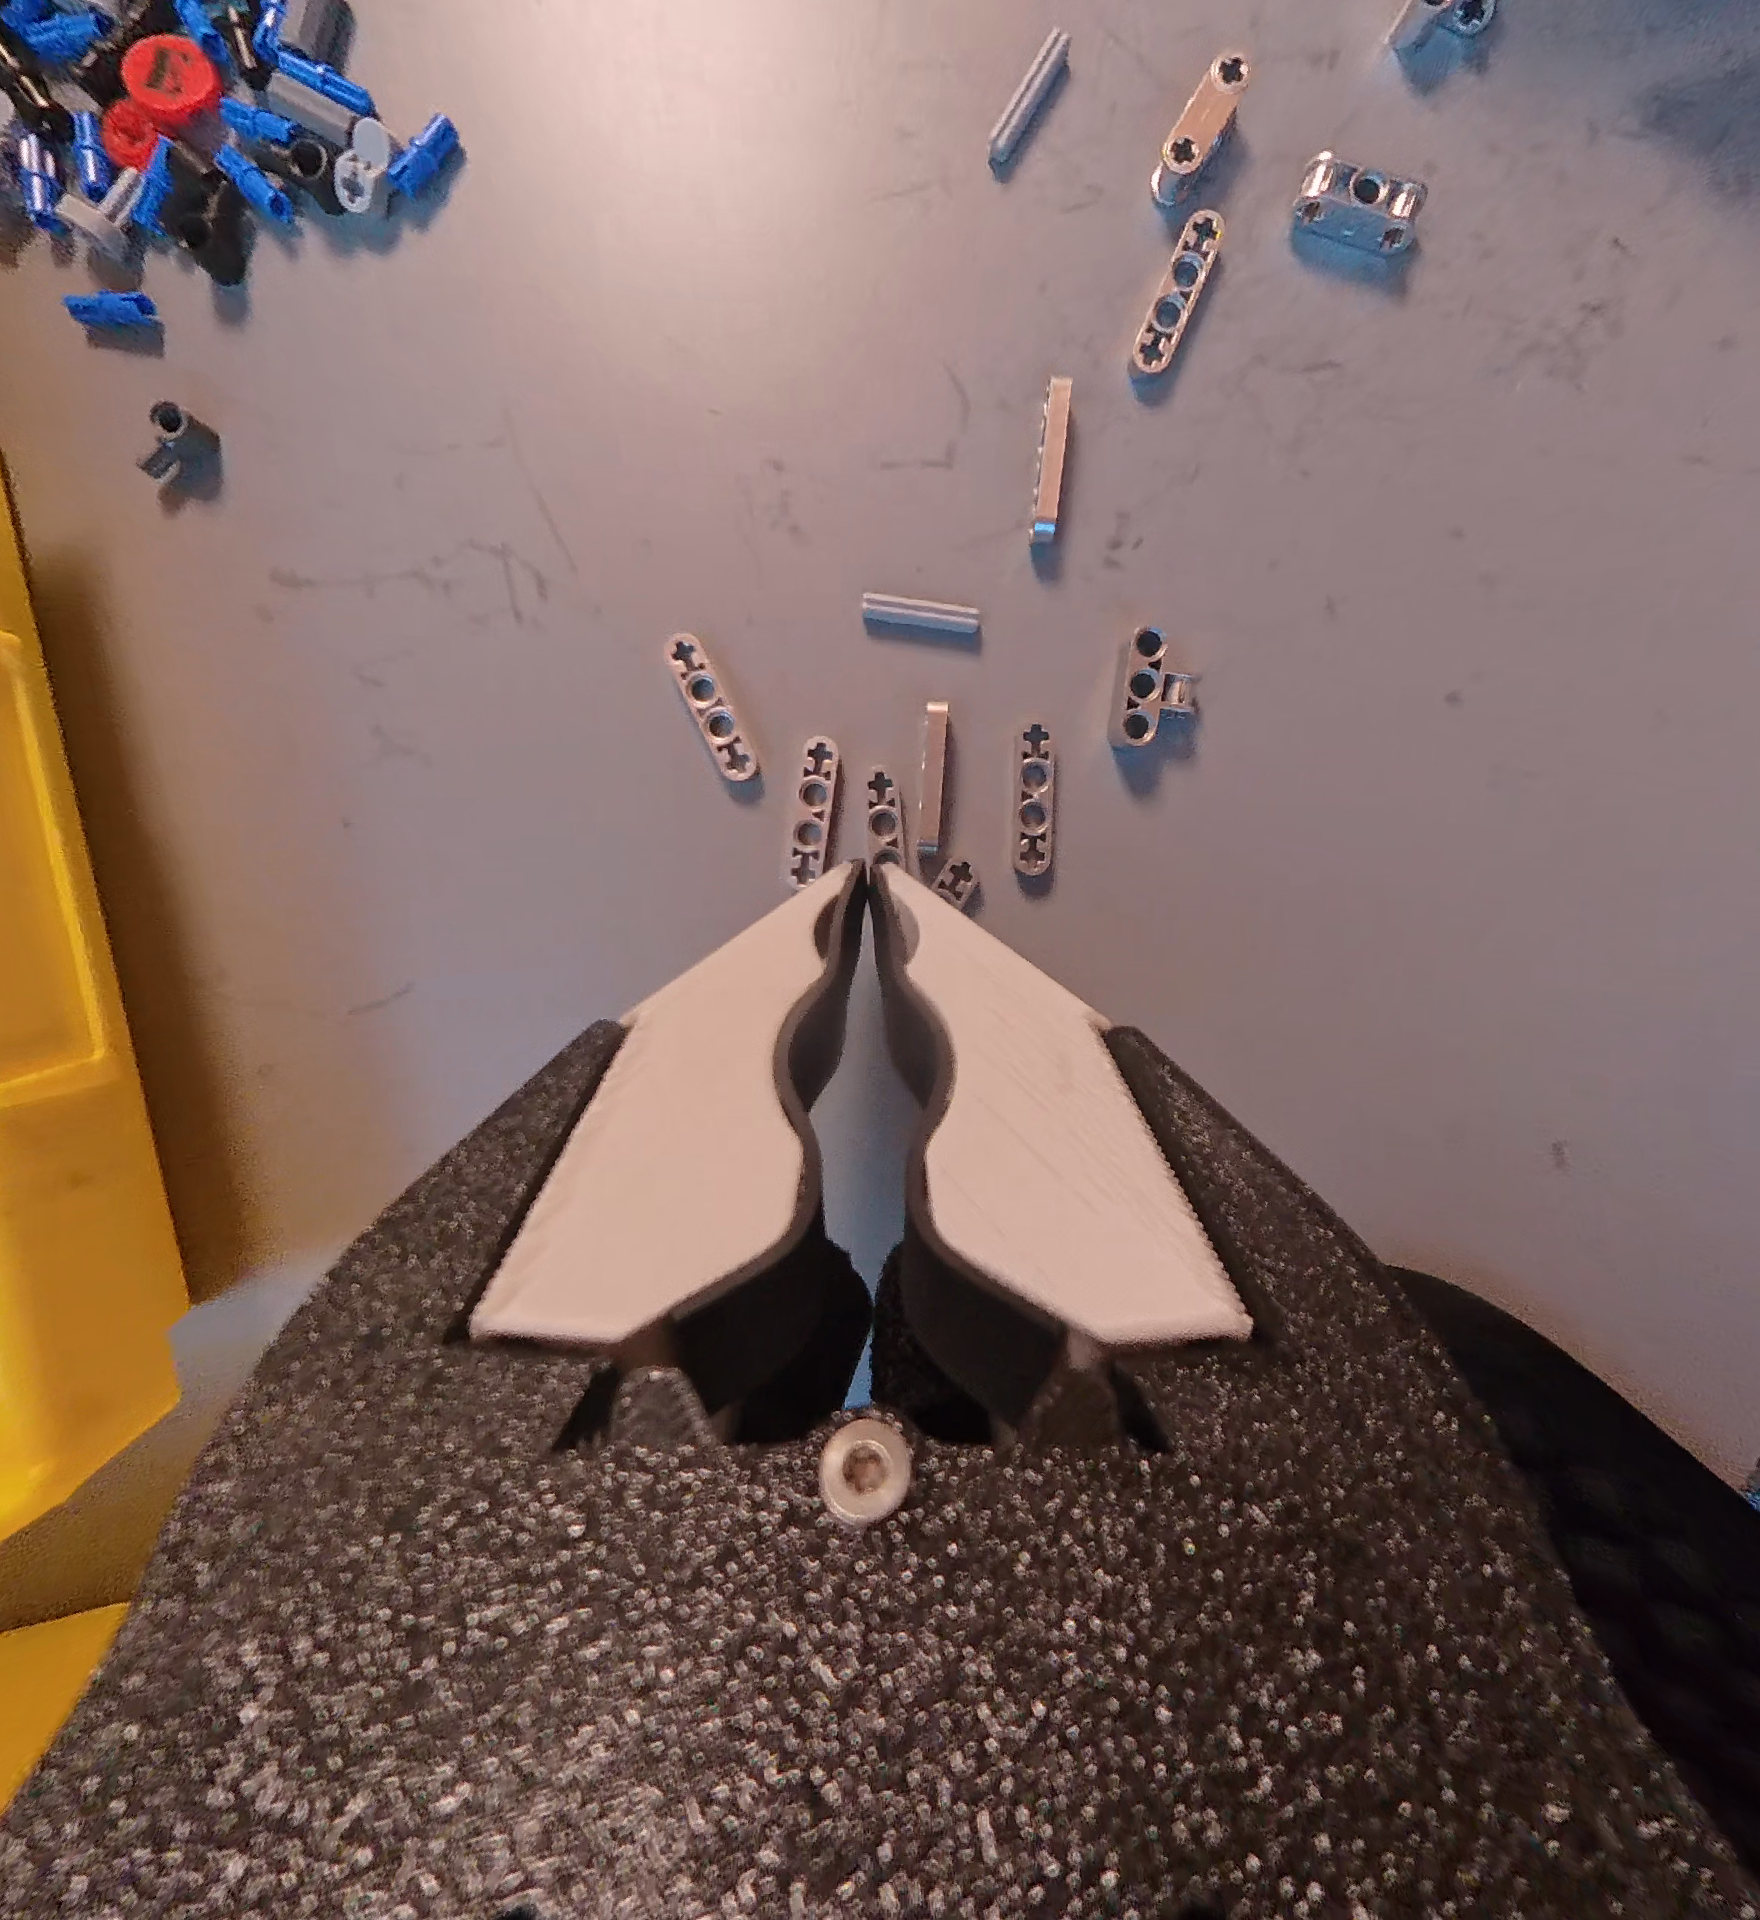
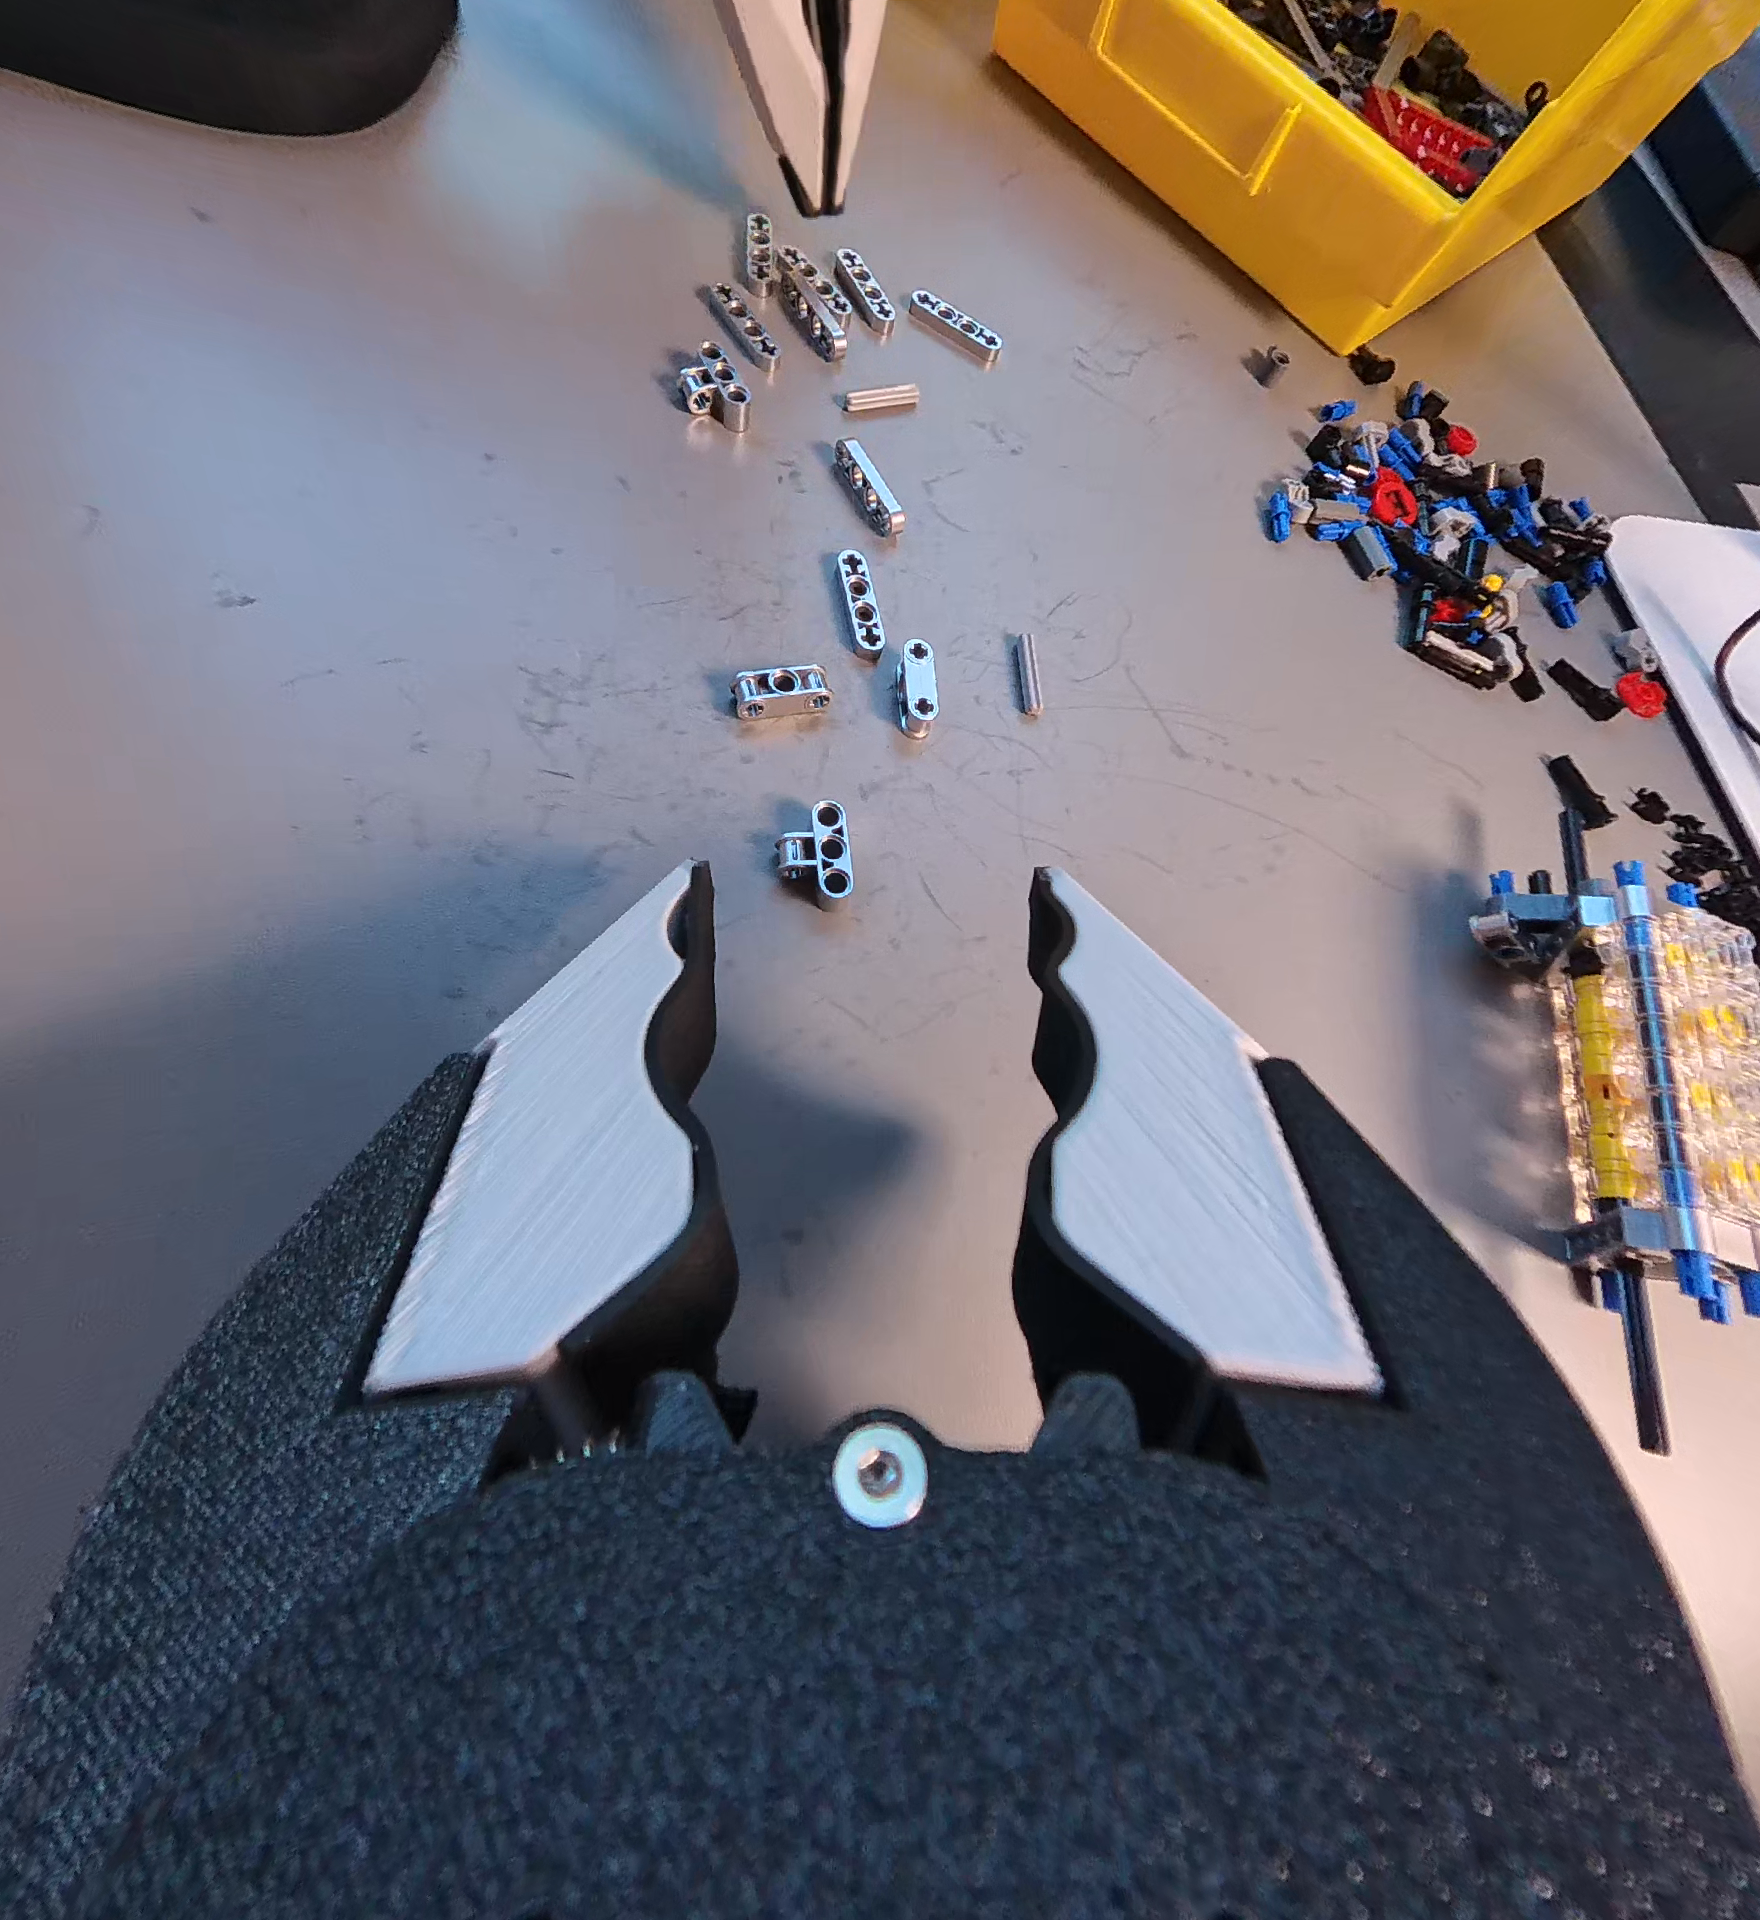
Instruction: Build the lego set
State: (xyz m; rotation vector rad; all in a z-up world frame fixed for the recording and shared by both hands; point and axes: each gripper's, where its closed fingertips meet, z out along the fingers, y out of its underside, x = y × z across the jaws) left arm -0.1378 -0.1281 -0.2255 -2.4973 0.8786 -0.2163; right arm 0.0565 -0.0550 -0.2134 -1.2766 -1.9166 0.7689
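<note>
Grey tabletop (image 1: 543, 727) carries the scattered parts. We see the left gripper (image 1: 868, 868) with its fingers pressed together at the tips, just over a cluster of small grey perforated beams (image 1: 816, 810); we cannot tell whether anything is pinched between them. We see the right gripper (image 2: 865, 878) with its fingers (image 2: 564, 1143) spread wide, holding nothing; a grey three-hole connector (image 2: 822, 854) lies just beyond the tips, nearer the left finger. At far right stands a yellow bin (image 2: 1375, 229), with a pile of blue, black and red pins (image 2: 1437, 540) near it.
</note>
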